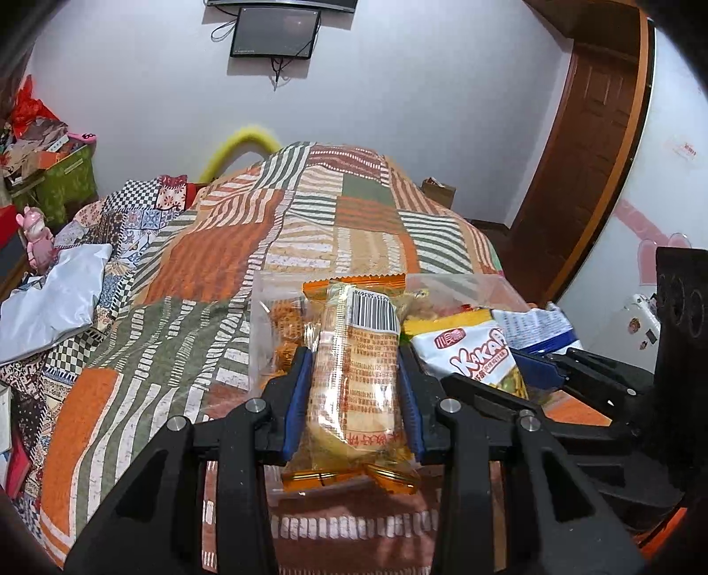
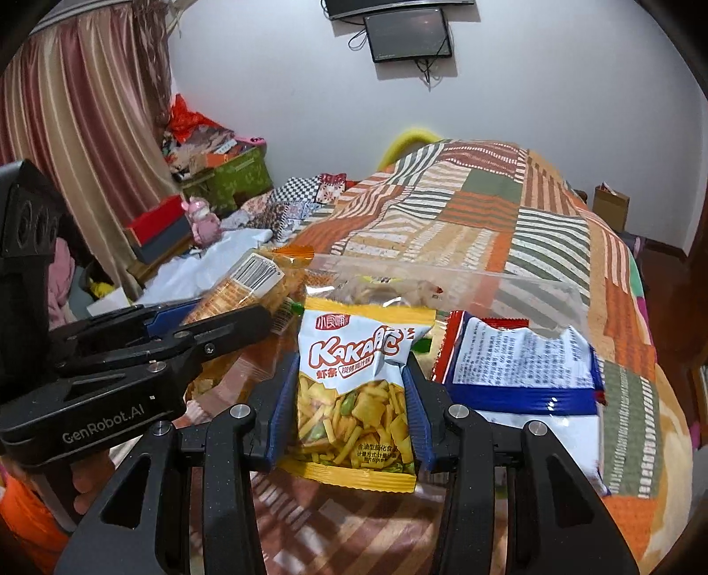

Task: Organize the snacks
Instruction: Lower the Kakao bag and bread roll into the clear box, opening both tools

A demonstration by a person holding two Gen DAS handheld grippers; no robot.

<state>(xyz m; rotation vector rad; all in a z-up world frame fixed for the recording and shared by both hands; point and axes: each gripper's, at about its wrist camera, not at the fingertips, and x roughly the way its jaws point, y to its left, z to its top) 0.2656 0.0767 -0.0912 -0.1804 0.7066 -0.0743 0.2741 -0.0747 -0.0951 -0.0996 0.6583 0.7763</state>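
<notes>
A patchwork bed (image 1: pixel 265 247) held a clear bag (image 2: pixel 509 287) with snacks inside. At its 6 o'clock, the left claw (image 1: pixel 354 385) squeezed an orange cracker pack (image 1: pixel 358 376), and the right claw (image 2: pixel 352 398) squeezed a yellow chip pack (image 2: pixel 354 385).

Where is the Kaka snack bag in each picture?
Left wrist view: the Kaka bag sits right of centre, beside the left gripper, which grips a biscuit pack.
Right wrist view: the Kaka bag is in the centre, gripped by the right gripper.
Shared landmark: the wall screen, top of both views.
</notes>
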